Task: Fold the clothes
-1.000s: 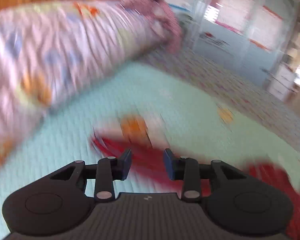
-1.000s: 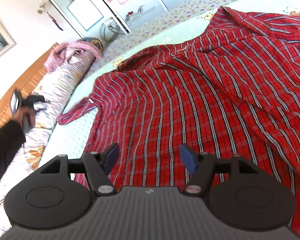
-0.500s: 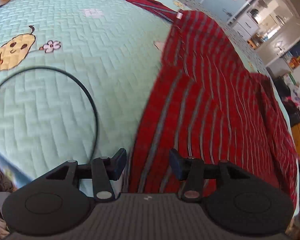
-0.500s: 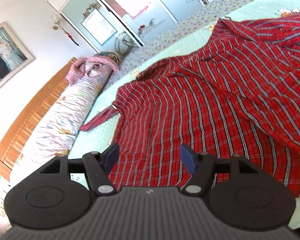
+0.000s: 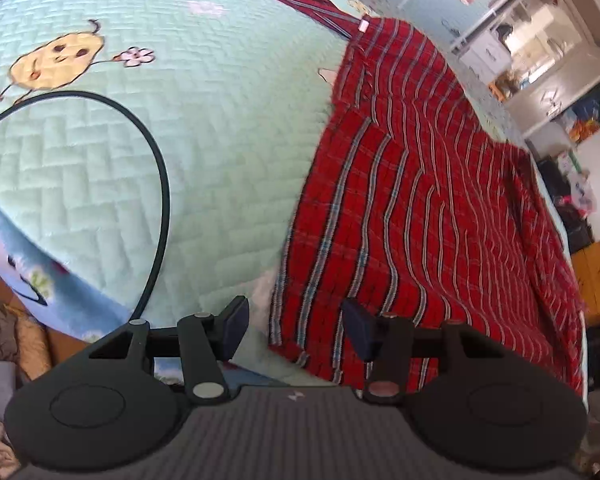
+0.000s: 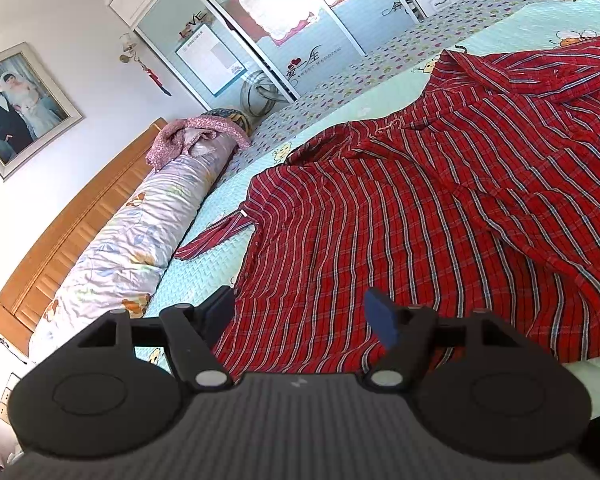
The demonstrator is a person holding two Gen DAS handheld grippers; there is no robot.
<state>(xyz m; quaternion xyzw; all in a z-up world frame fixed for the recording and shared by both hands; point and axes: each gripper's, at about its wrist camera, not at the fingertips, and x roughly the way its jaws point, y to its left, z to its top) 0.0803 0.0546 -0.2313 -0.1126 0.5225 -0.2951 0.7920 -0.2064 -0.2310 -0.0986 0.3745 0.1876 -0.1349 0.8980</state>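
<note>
Item, red plaid shirt [image 6: 400, 216]: spread rumpled on the bed [image 5: 204, 152], one sleeve trailing; I hold left claw [image 5: 294, 326] and right claw [image 6: 300, 312] both spread, empty, at its near hem; advise pinching hem corners squarely, lifting evenly.

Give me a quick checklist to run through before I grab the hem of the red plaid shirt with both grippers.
1. Left gripper open and empty: ok.
2. Right gripper open and empty: ok.
3. Red plaid shirt spread on the bed: ok, though wrinkled, and one side lies folded over.
4. Hem corner lined up between the left fingers: ok, the corner sits in the gap.
5. Black cable kept off the shirt: ok, it loops over the quilt beside the left gripper.
6. Far sleeve laid flat: cannot tell.
</note>
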